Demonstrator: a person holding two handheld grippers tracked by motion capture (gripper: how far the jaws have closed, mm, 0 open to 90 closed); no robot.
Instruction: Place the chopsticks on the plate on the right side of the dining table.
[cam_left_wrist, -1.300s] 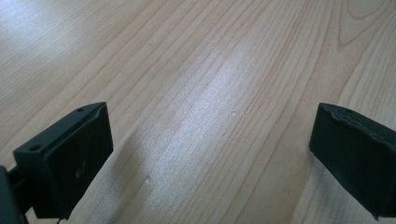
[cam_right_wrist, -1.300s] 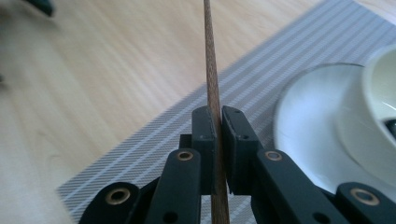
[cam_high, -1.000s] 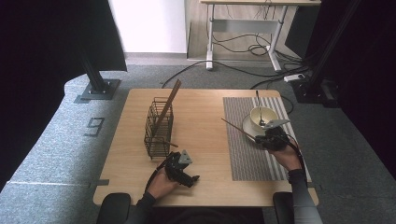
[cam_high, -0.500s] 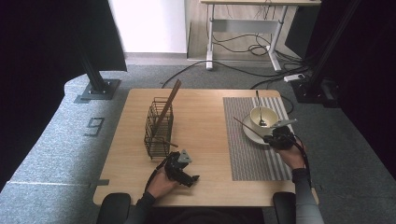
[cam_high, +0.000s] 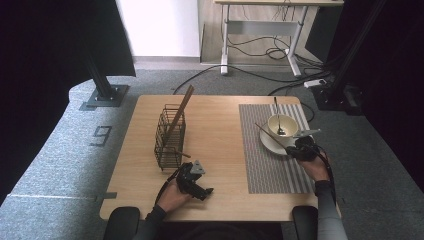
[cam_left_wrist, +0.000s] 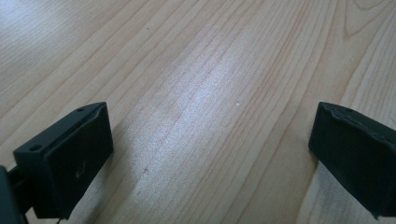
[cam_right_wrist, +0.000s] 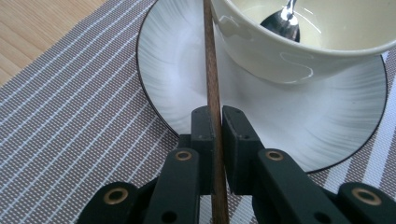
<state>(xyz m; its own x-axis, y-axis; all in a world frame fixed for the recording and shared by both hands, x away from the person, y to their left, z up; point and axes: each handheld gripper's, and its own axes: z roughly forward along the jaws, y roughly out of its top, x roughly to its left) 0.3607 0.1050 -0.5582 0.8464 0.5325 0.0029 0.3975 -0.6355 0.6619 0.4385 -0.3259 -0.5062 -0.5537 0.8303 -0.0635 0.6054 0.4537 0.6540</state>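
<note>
The right gripper (cam_right_wrist: 214, 123), clamped on the thin brown wooden chopstick (cam_right_wrist: 211, 70), has drifted lower right beside the white saucer (cam_right_wrist: 177, 60); left gripper (cam_left_wrist: 205, 149) idles open.

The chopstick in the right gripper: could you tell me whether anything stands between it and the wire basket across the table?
Nothing visible does. The right gripper clamps the chopstick beside the bowl; bare table lies between there and the wire basket.
</note>
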